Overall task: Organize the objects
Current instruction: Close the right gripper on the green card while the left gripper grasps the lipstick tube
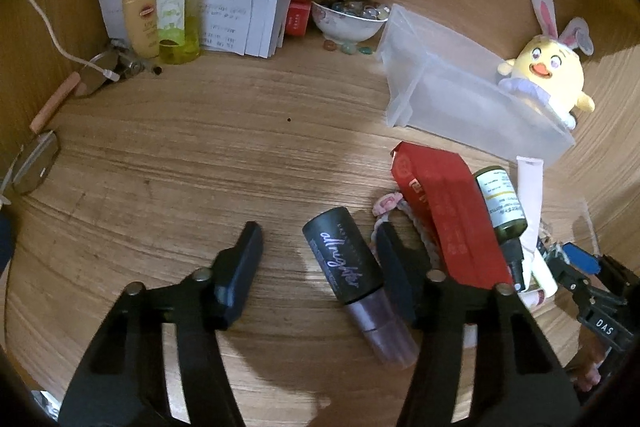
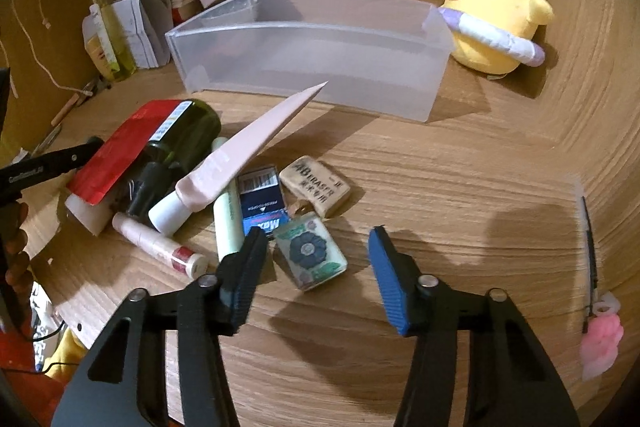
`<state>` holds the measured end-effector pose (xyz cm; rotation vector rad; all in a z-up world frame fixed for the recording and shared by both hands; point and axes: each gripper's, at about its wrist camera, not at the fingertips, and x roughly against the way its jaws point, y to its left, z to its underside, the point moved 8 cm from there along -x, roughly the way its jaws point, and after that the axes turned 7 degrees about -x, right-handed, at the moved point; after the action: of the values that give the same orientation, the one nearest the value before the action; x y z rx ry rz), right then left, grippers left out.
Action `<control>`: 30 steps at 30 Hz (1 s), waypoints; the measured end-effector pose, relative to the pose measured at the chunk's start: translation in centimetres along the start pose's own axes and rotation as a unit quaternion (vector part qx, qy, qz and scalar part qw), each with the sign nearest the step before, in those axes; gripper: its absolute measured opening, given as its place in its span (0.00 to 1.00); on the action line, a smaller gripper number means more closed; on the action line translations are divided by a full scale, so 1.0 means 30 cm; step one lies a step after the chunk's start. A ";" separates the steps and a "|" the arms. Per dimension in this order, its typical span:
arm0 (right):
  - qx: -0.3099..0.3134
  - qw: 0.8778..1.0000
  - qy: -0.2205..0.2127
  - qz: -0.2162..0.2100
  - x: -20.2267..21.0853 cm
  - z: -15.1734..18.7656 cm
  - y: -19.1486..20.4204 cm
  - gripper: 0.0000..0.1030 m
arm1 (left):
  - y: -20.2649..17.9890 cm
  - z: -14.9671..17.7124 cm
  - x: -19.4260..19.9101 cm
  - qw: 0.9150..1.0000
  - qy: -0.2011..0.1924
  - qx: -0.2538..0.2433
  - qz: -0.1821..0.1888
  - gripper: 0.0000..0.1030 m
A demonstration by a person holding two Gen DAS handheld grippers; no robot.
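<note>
- Two tongs are seen over a wooden tabletop [image 2: 460, 163], and both are spread wide with nothing pinched.
- The left tongs [image 1: 320, 251] are lowered around a dark setting-spray bottle [image 1: 352, 275], which lies on its side between the pads, nearer the right pad [image 1: 394, 267]; contact cannot be told.
- The right tongs [image 2: 318, 255] are held just above the near edge of a clutter pile, with a small flower-printed tin [image 2: 310, 255] lying between the pads, close to the left one.
- A frosted plastic bin [image 2: 304, 67] is set on the far side of the pile, apparently empty, and is judged to be where the loose things belong.
- The pile is made up of a red pouch [image 2: 116, 151], a dark green bottle [image 2: 176, 147], a pink tube [image 2: 244, 151] propped across the others, an eraser [image 2: 316, 189] and a blue box [image 2: 262, 201].
- A yellow chick plush [image 2: 496, 15] is leaned against the bin's right end.
- Several risks are judged from here: the round spray bottle could be rolled away if the pads close off-centre.
- The red pouch, just beside the right pad of the left tongs, could be snagged and dragged.
- The propped pink tube could be toppled if the pile is nudged, and the two tongs, working near each other, could collide.
</note>
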<state>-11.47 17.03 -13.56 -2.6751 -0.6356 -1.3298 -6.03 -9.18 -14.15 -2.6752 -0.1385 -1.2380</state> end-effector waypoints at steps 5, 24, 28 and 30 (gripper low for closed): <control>0.000 1.000 -0.002 0.000 -0.005 0.004 0.004 0.38 | -0.016 -0.006 -0.005 1.000 0.004 -0.002 0.011 0.43; -0.024 0.999 -0.036 0.004 0.050 -0.028 -0.040 0.22 | -0.029 -0.045 0.078 0.999 -0.032 -0.007 0.010 0.24; -0.025 0.998 -0.054 -0.001 0.077 -0.060 -0.035 0.22 | -0.041 -0.078 0.123 0.998 -0.053 -0.013 0.011 0.24; -0.024 0.998 -0.063 -0.003 0.090 -0.079 -0.030 0.22 | -0.055 -0.098 0.150 0.997 -0.068 -0.023 0.006 0.24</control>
<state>-12.14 18.13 -10.08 -2.8151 -0.6336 -1.2001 -5.58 -8.17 -8.65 -2.7961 -0.1127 -1.0671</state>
